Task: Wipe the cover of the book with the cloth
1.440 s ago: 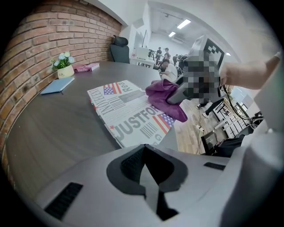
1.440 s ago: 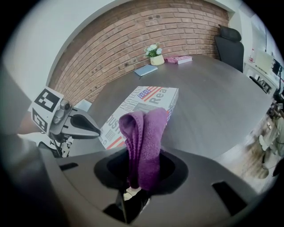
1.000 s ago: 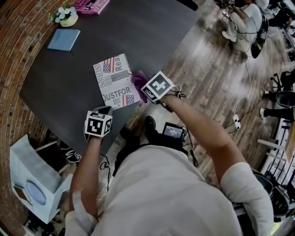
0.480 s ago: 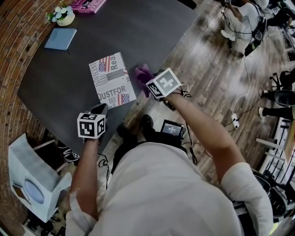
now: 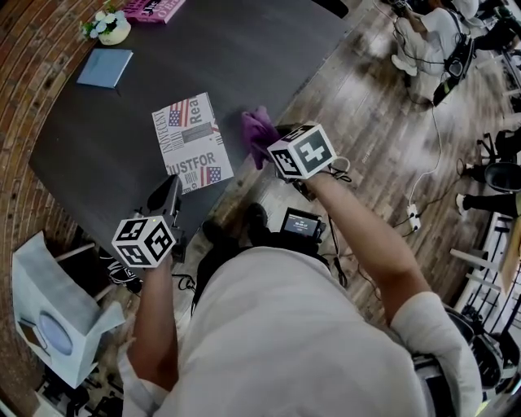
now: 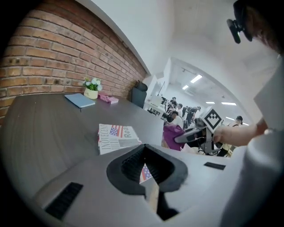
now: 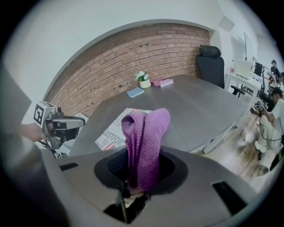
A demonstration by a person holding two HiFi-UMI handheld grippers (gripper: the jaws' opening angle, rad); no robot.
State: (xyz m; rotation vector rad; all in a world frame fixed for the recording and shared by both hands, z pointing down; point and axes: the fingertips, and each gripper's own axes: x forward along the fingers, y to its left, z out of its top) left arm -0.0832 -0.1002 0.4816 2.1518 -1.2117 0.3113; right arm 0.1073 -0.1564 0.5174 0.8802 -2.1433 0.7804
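Cloth [image 7: 144, 142], purple and bunched, stands up out of the right gripper [image 7: 137, 174], whose jaws are clamped on its lower end. The free fold rises clear of anything below it. In the head view this gripper [image 5: 273, 140] hangs at the near right edge of the dark table [image 5: 244, 49], with the cloth [image 5: 257, 130] over that edge, just beside the book [image 5: 189, 142] but apart from it.

From the right jaws the book [image 7: 114, 132] lies ahead and to the left, flat on the table, cover up. Its long axis runs away from the person with a slight tilt, so its long right edge is the side facing the cloth. The coming move, as I judge it, is a short carry leftward and down onto the cover, followed by strokes along that long axis.

Across from it, the left gripper [image 5: 167, 198] is drawn in toward the person at the near table edge, off the book's near left corner and not touching it. Its own view shows the jaws [image 6: 144, 170] closed together on nothing, with a strip of the book [image 6: 117, 137] showing past them. The right gripper is the nearer one and the one with the cloth. The left could pin the near corner if the book slides.

Farther back are a blue notebook [image 5: 104, 67], a small flower pot [image 5: 110, 26] and a pink book [image 5: 155, 8], all well apart from the work.
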